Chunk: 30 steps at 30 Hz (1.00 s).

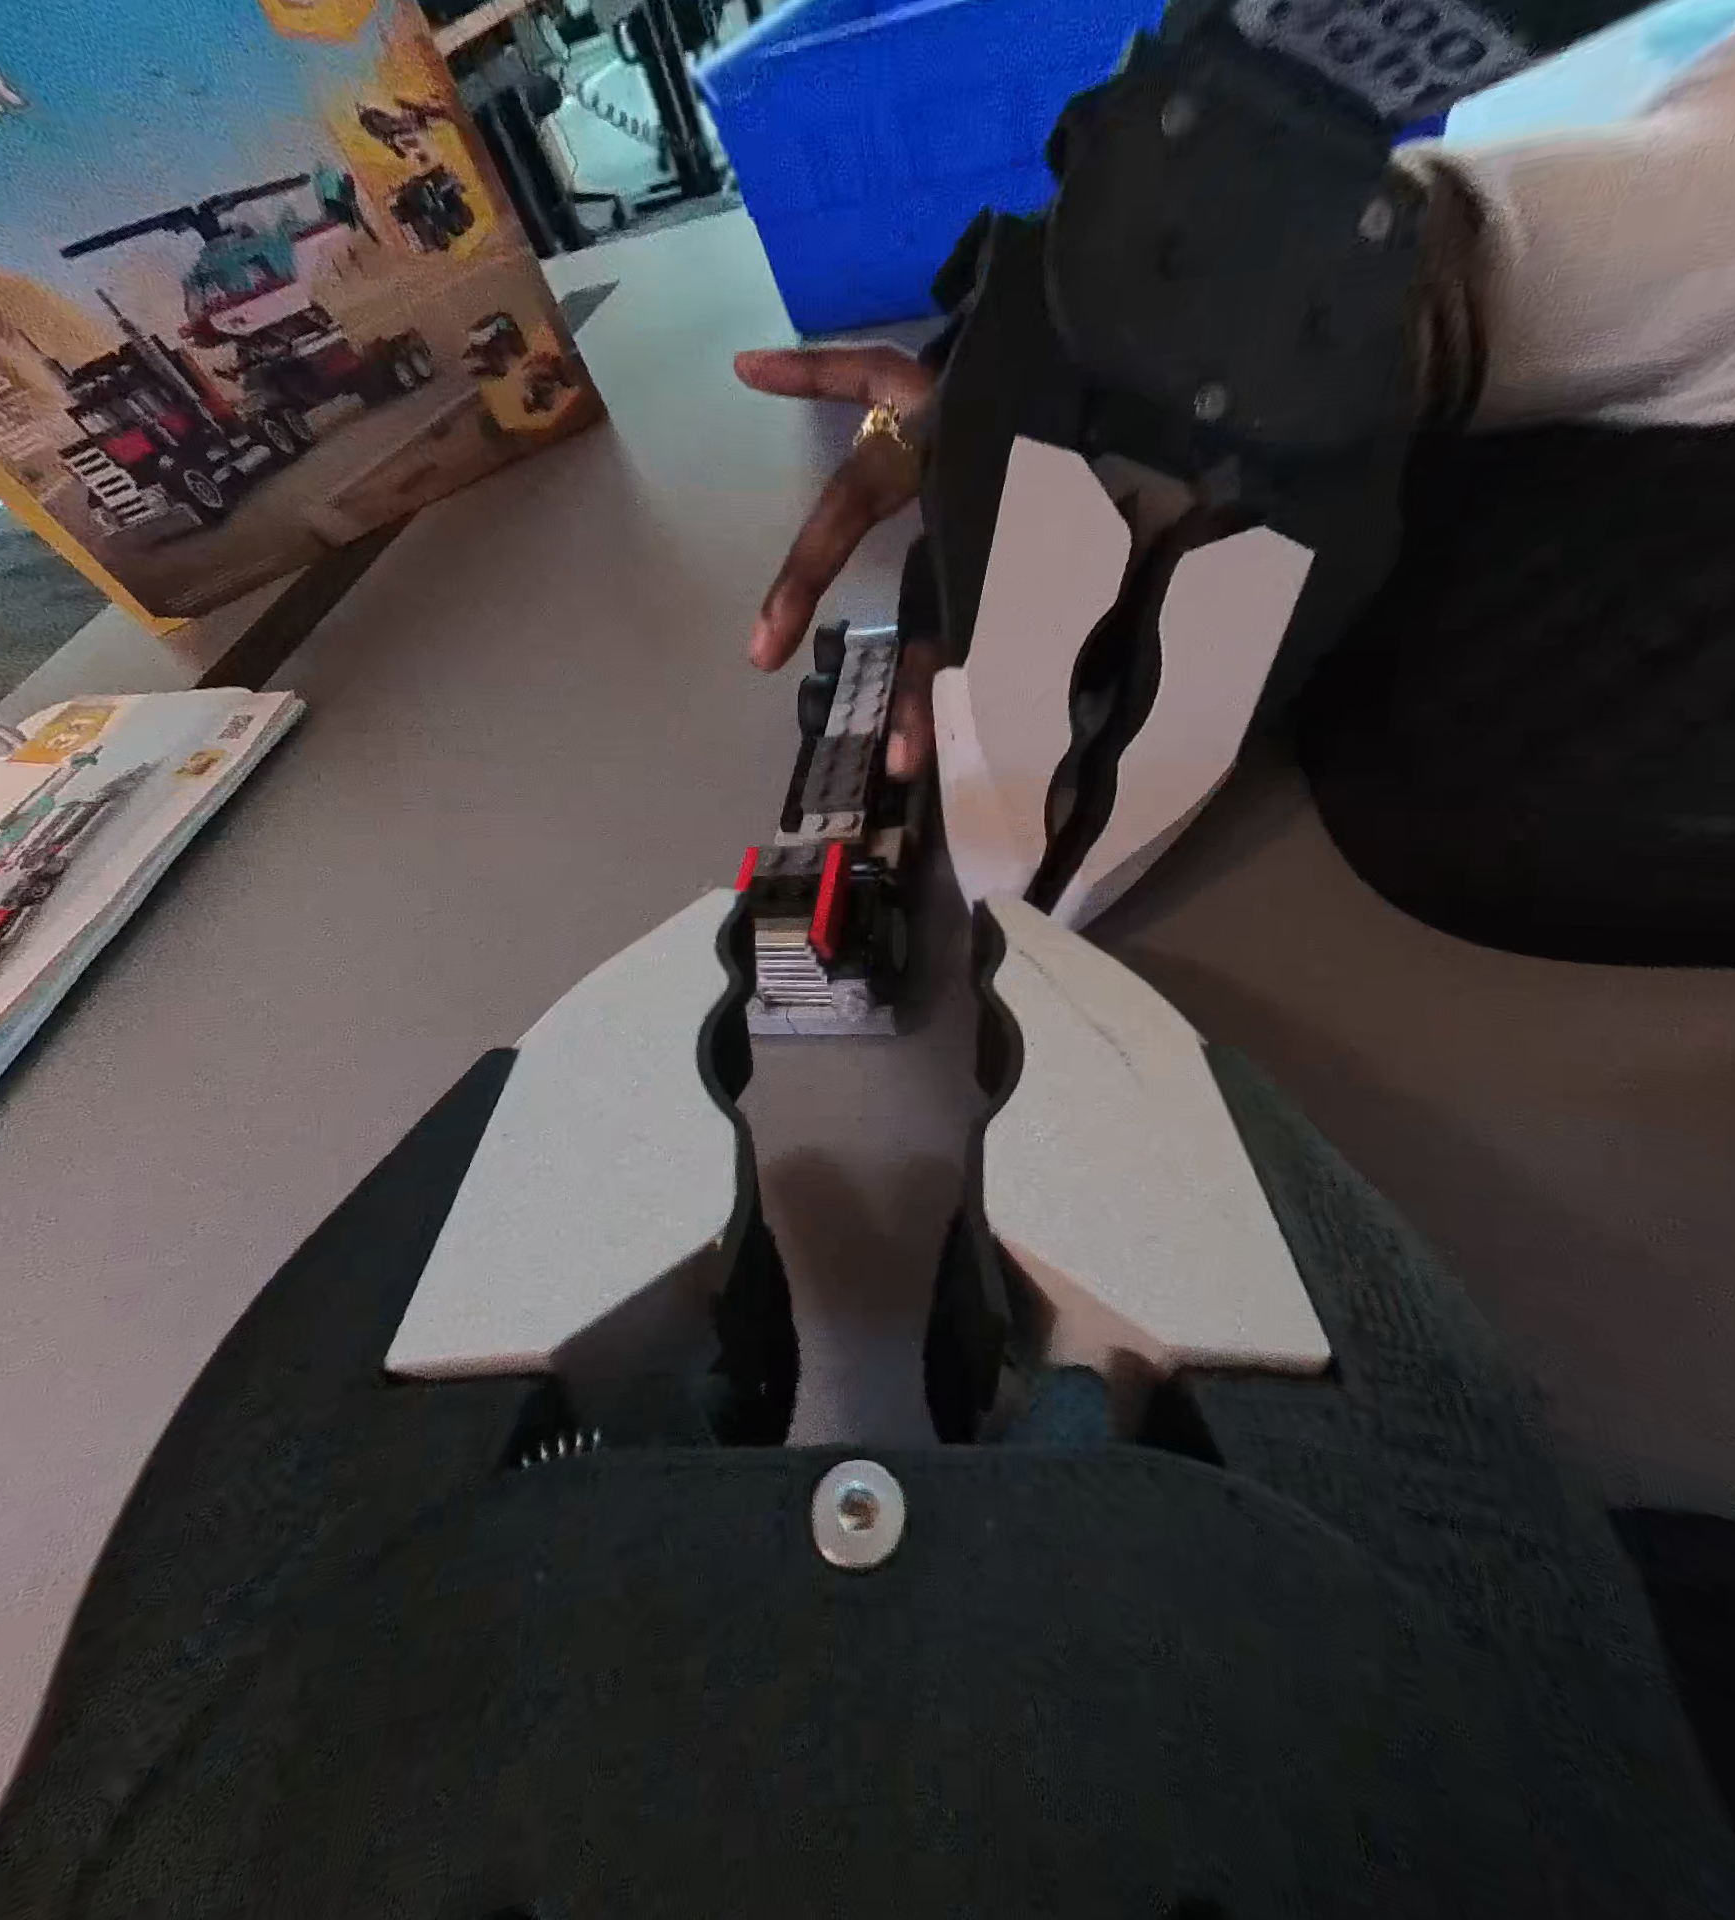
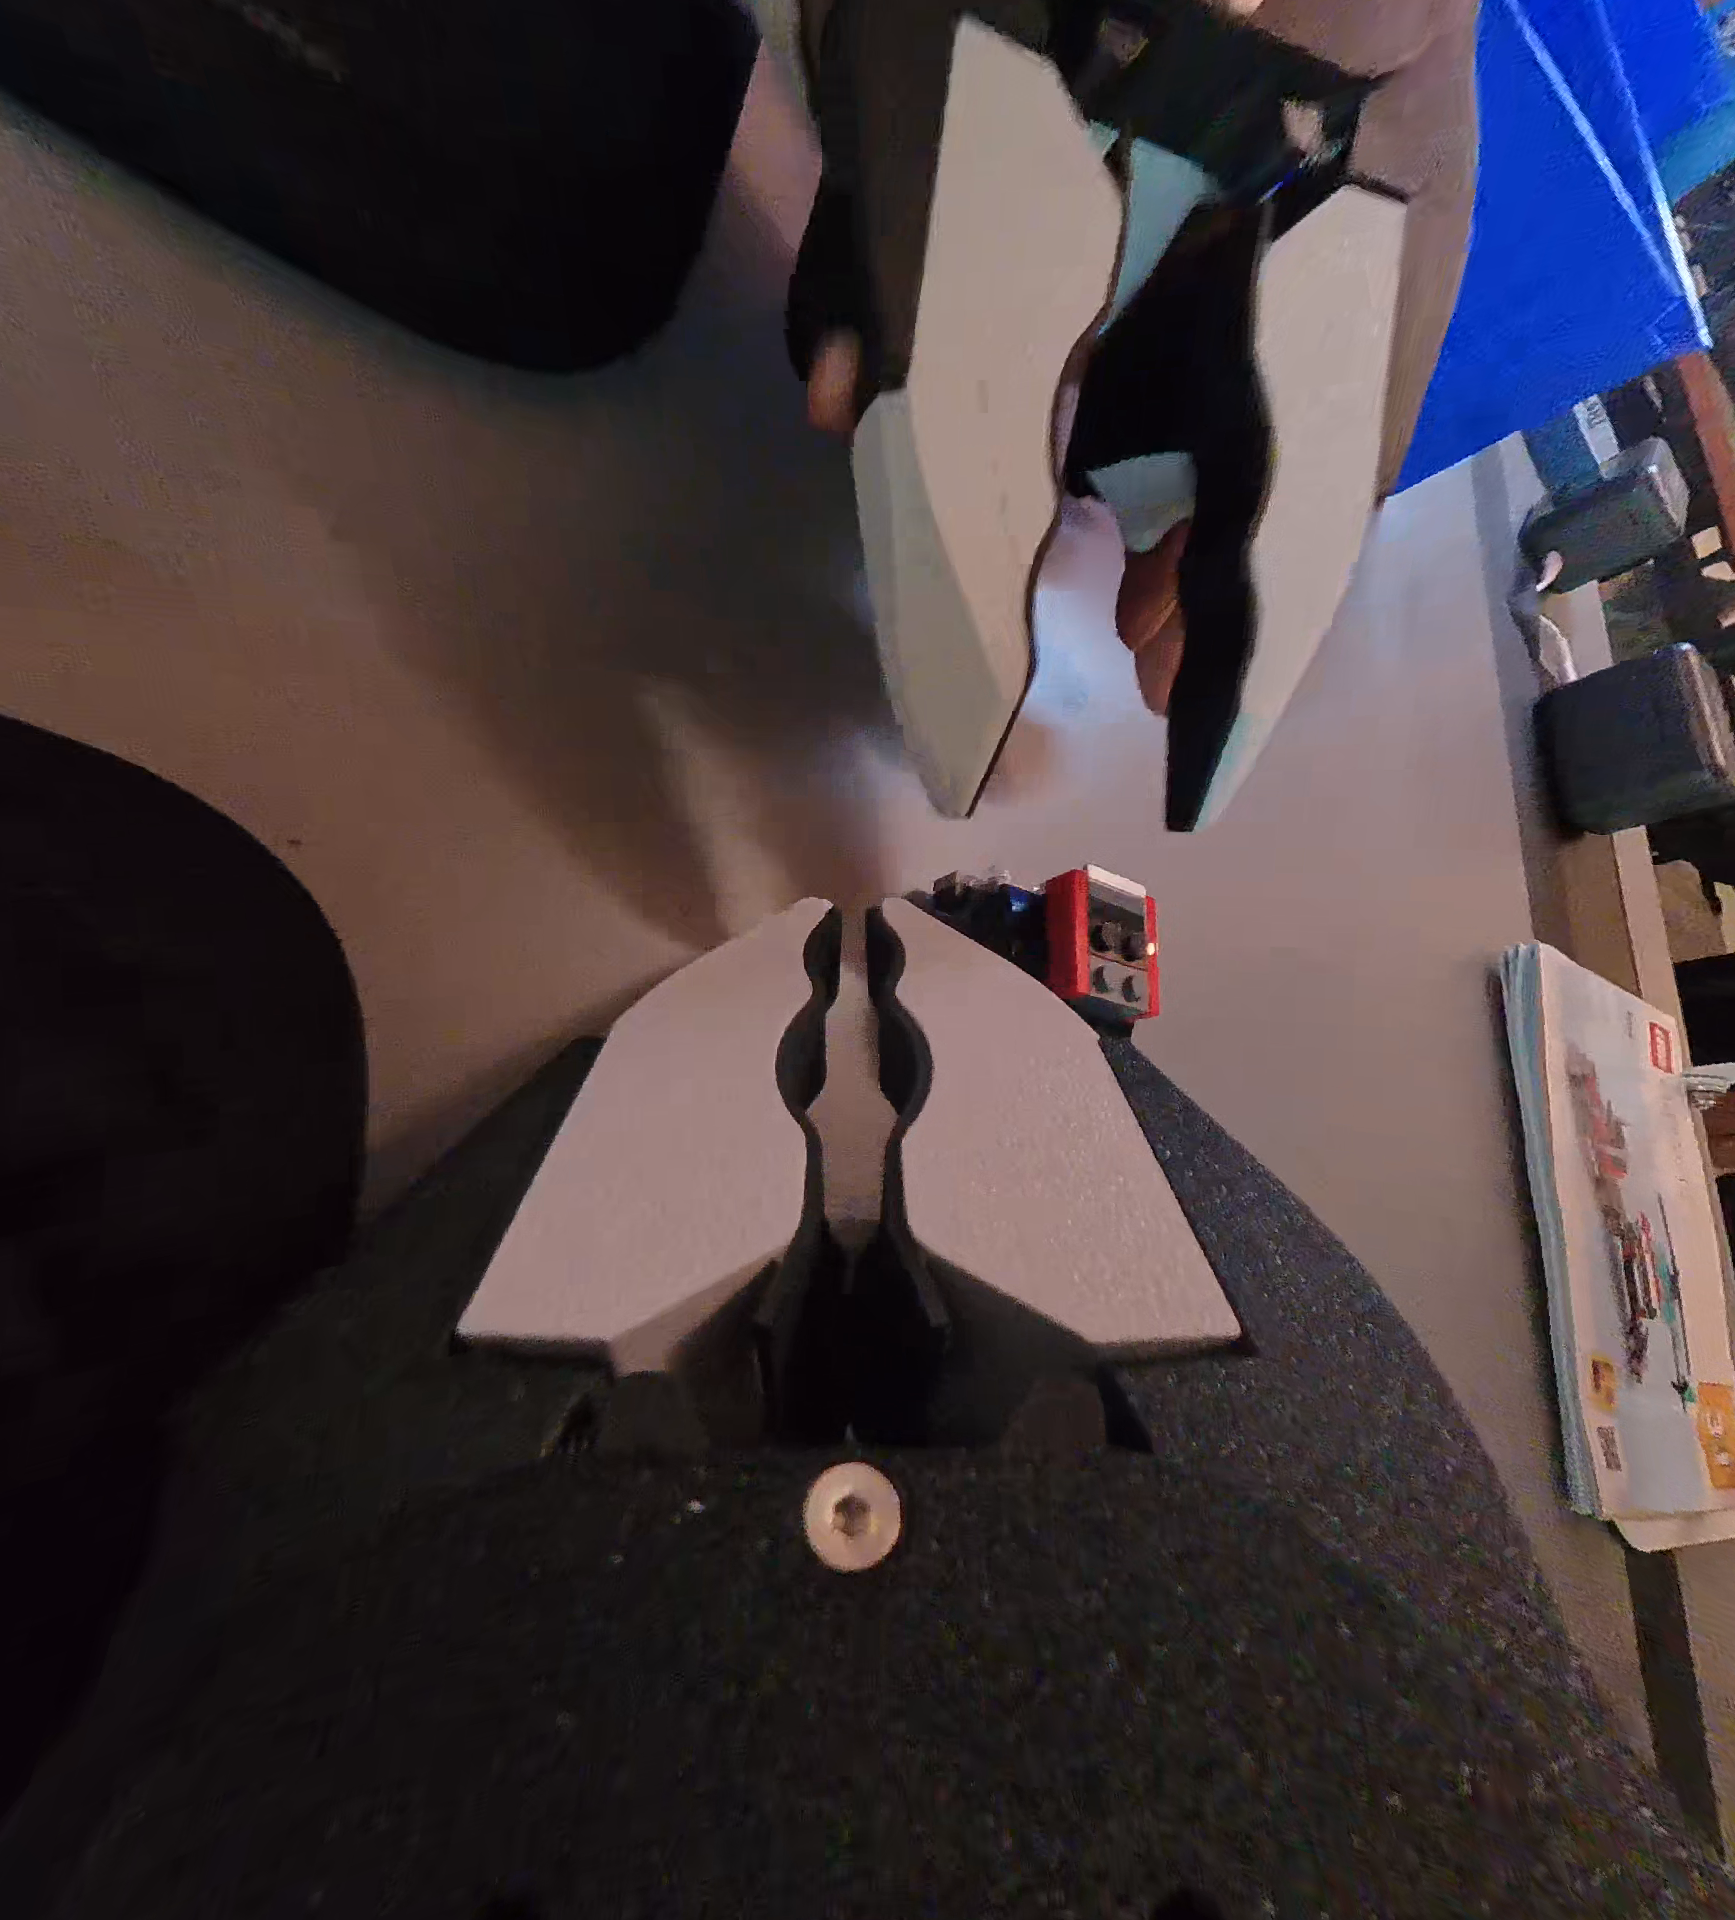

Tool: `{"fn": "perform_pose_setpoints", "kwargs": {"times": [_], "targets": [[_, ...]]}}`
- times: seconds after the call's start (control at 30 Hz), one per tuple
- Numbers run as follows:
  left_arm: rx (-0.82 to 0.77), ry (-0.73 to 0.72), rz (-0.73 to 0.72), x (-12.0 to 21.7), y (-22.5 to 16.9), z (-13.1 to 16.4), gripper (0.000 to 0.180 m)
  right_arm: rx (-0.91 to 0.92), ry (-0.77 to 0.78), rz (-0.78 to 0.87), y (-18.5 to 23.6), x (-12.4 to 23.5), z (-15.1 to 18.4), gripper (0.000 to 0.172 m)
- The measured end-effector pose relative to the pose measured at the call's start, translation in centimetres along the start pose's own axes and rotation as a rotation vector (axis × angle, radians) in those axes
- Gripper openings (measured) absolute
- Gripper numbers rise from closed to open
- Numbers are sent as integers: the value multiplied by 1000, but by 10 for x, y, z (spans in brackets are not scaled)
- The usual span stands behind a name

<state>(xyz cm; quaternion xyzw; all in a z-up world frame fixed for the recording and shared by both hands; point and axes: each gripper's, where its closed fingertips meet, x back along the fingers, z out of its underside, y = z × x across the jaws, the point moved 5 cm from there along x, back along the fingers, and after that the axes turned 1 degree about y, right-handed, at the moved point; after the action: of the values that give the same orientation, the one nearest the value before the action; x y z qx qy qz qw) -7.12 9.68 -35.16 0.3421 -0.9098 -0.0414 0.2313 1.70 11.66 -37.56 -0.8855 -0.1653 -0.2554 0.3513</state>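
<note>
In the left wrist view the left gripper stands spread around the nose of a red, black and grey brick-built toy truck on the grey table, while in the right wrist view the right gripper, pressed nearly together on nothing, sits just beside that truck.

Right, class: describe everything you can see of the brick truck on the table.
The brick truck is a small, part-built plastic model: black and grey studded plates, red side strips, a silver ribbed grille, black wheels. It stands upright on the table, its front between the open left gripper fingertips, no visible contact. A hand reaches its rear.
</note>
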Motion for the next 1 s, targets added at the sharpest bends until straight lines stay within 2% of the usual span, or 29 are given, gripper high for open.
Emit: {"fn": "perform_pose_setpoints", "kwargs": {"times": [0.07,0.17,0.27,0.33,0.4,0.43,0.5,0.6,0.7,0.77,0.93,1.0], "targets": [[-32,63,-39,-6,0,4,41,-51,-83,65,-10,8,-6,12],[-37,81,-58,-7,1,5,44,-238,-233,127,-34,24,-7,30],[-41,95,-58,-7,1,7,44,-390,-148,13,-44,16,8,58],[-50,89,-50,-6,0,7,43,-404,-75,-34,-45,3,17,51],[-34,74,-46,-4,1,6,42,-401,-65,-64,-42,-5,19,35],[-15,66,-44,-2,2,6,42,-401,-78,-59,-41,-7,17,34],[43,43,-45,1,7,5,43,-283,-70,-14,-39,-5,13,34],[207,-17,-36,7,17,3,49,108,-73,247,-38,2,-5,34],[480,-85,111,11,19,0,67,347,-48,400,-33,5,-20,33],[593,-99,187,10,18,0,69,411,-26,459,-33,4,-25,33],[512,-71,115,7,15,-1,41,490,-3,527,-32,1,-32,33],[490,-77,81,7,15,-2,40,504,5,547,-34,0,-33,33]]}}
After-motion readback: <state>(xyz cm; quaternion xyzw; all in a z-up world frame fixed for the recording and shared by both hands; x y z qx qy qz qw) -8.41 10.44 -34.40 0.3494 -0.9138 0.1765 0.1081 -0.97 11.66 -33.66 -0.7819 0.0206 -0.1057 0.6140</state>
